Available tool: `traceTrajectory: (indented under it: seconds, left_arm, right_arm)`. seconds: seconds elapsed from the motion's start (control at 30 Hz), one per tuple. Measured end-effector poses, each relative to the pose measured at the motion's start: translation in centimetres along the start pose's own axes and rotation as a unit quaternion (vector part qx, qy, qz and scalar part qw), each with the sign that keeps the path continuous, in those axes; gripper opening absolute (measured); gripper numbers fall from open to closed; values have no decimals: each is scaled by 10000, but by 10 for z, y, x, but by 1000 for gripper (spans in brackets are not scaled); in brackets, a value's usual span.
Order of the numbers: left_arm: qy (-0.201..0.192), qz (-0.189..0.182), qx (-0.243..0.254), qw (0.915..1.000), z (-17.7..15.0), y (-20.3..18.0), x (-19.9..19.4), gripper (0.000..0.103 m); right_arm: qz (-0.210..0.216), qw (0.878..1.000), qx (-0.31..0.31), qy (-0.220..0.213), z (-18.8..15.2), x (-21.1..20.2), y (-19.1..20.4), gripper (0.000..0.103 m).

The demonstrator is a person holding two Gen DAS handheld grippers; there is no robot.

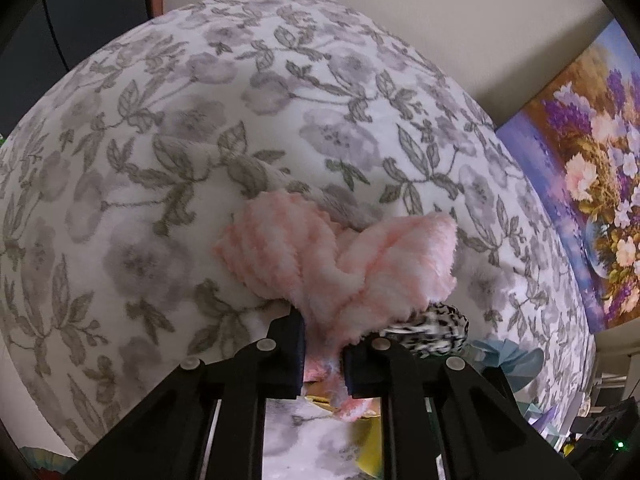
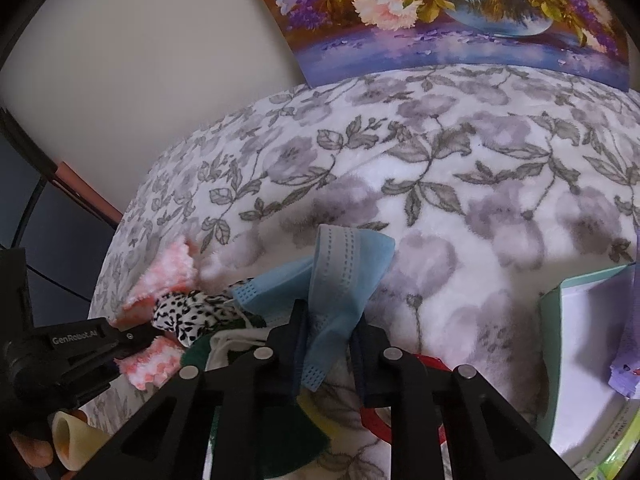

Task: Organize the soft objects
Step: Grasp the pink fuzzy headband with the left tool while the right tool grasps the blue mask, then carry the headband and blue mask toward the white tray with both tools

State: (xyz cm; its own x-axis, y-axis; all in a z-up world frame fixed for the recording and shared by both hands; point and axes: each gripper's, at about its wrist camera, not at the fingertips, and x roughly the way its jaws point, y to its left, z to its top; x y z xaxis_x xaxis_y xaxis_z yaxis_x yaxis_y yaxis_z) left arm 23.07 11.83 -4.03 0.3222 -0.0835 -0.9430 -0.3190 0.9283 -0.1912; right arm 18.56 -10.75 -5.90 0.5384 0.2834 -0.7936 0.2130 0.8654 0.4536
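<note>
Your left gripper pinches the pink fluffy cloth, pulling it free of the pile. Your right gripper clamps the blue face mask just ahead, likely for sorting.

Fuzzy pink cloth, plush floral blanket, thin pleated blue mask, matt.

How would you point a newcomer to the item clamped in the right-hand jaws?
Start from the floral blanket covering the surface, then find the small heap of soft items at its near edge. The blue face mask sticks up from that heap, pinched by the right gripper. Its smooth pleated fabric separates it from the fluffy pink cloth and the spotted black-and-white fabric beside it.
</note>
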Motion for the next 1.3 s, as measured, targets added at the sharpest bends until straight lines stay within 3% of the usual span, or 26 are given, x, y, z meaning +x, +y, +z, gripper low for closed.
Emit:
traceTrajectory:
  seconds: [0.7,1.3]
  left_arm:
    - [-766,-10,-81,9970,10,-1,-61,14]
    - [-965,89,218,9951,-8,-32,-85,14]
  right_arm:
    - [-32,9996,107,-262,10,-37,-11,19]
    - [-539,9974,82,-463,17,-101,-39,19]
